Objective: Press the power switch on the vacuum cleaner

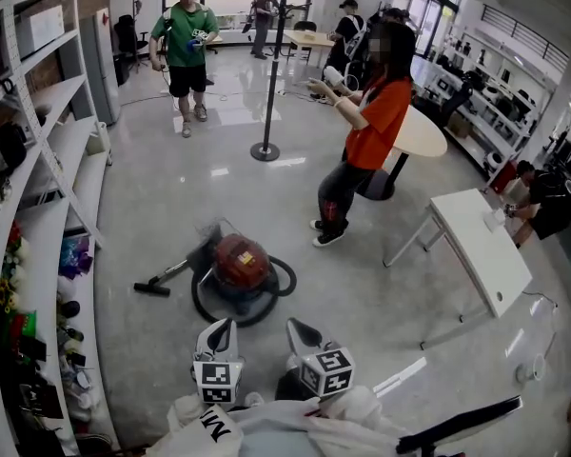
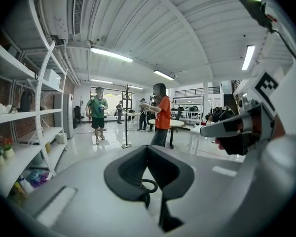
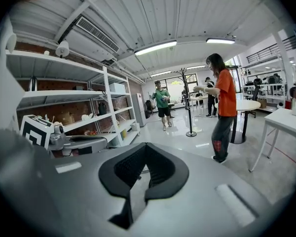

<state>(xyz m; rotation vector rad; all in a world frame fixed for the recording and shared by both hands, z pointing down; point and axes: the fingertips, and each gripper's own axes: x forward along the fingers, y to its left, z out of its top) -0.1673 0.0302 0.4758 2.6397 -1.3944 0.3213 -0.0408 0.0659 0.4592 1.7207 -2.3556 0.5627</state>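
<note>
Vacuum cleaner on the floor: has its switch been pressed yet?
Nothing looks done yet. The red vacuum cleaner sits untouched on the floor, its hose looped around it. In hand: the left gripper and right gripper are short of it, jaws together and empty. Left: reach down and press its switch, which I cannot pick out here.

Open lab-like hall: white shelving (image 1: 71,146), white tables (image 1: 485,255), polished grey floor (image 1: 362,298), strip lights (image 2: 111,54) overhead

Glossy grey floor (image 1: 171,188), white shelving (image 1: 71,155) left, white table (image 1: 485,255) right, perhaps brick wall (image 3: 79,78) behind.
</note>
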